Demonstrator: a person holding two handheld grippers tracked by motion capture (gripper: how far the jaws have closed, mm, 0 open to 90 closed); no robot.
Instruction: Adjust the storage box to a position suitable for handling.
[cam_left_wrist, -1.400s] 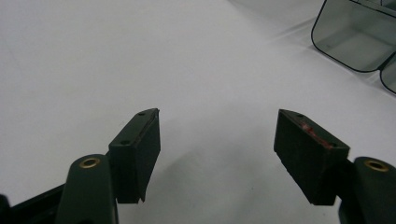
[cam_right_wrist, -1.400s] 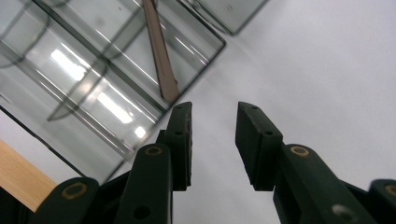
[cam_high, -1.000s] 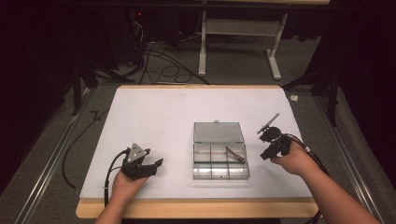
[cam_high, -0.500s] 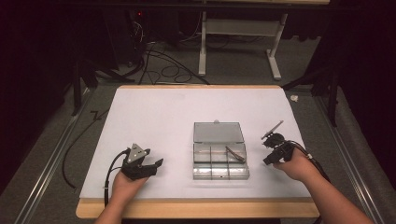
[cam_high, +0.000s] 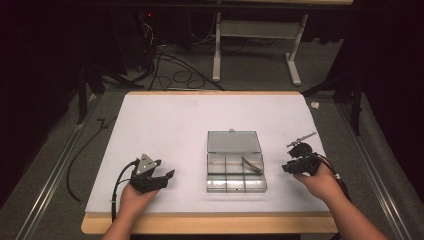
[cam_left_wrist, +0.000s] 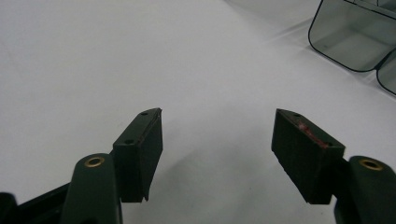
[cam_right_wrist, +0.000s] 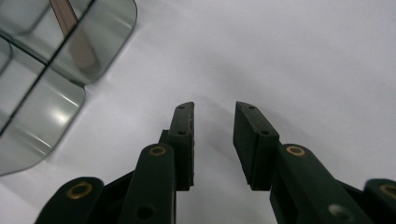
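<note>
left gripper (cam_left_wrist: 217, 140): jaws wide apart, empty, above white table (cam_left_wrist: 116, 56)
right gripper (cam_right_wrist: 214, 135): jaws narrowly parted, empty
compartment box (cam_right_wrist: 51, 70): clear, lid open, up-left of right jaws
brown stick (cam_right_wrist: 74, 35): inside box

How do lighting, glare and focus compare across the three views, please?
High view: the white table top is brightly lit, the surroundings nearly black, detail soft. Left gripper view: the left gripper casts a soft shadow; the clear plastic compartment box is slightly blurred. Right gripper view: glare streaks on the box; the right gripper looks blurred lower down.
</note>
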